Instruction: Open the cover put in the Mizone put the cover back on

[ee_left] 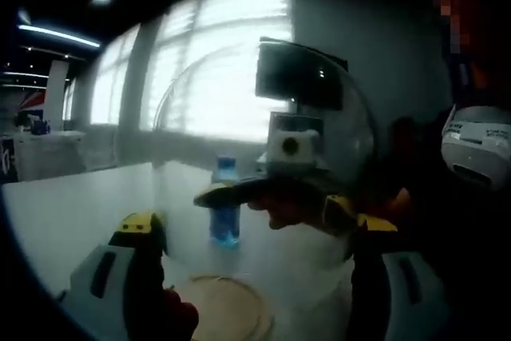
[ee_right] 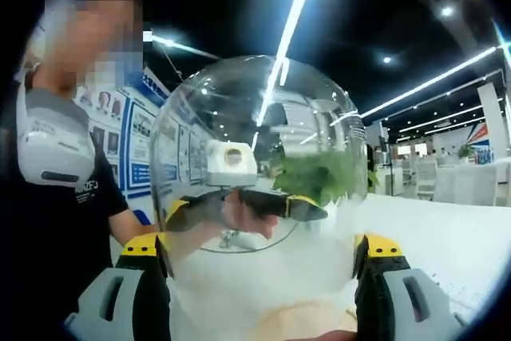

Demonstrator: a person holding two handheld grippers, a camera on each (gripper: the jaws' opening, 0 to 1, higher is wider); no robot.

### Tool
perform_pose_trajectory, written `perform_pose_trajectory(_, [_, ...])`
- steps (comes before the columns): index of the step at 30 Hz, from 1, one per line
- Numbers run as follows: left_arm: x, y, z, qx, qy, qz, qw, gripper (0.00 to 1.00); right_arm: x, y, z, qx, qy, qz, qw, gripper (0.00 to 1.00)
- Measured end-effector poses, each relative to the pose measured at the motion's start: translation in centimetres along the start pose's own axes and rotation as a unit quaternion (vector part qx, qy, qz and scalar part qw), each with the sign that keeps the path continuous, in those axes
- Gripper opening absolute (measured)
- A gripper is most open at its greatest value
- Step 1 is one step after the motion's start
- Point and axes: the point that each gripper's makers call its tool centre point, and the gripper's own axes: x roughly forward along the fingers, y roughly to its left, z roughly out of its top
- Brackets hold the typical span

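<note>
A clear dome cover is raised off the white table, and a round wooden base lies beneath it. My left gripper has its yellow-tipped jaws spread wide against the dome's two sides. From the opposite side my right gripper clasps the same dome cover. Each gripper shows through the glass to the other: the right gripper and the left gripper. A blue Mizone bottle stands upright on the table beyond the dome.
A person in a dark shirt stands close behind the left gripper. Green foliage shows through the dome. White tables and chairs fill the hall behind, and bright windows line the far wall.
</note>
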Motion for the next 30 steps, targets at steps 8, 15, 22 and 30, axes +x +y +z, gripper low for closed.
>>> perform_pose_trajectory(8, [-0.9,-1.0,-0.6,-0.005,0.002,0.006,1.0000,0.84,0.3,1.3,-0.2,-0.003,0.012,0.008,0.9999,0.90])
perform_pose_trajectory(15, [-1.0,-1.9,-0.8,-0.005,-0.002,0.009,0.9999,0.84,-0.2,2.3,-0.5,-0.003,0.013,0.011,0.9998,0.90])
perform_pose_trajectory(22, [-1.0,-3.4,-1.8,-0.014,-0.008,0.008,0.9998,0.84,-0.9,3.7,-1.2,0.002,0.021,0.009,0.9997,0.90])
perform_pose_trajectory(30, [-1.6,-5.4,-2.1,-0.015,-0.011,0.011,0.9998,0.84,-1.1,5.7,-1.6,0.003,0.017,0.013,0.9998,0.90])
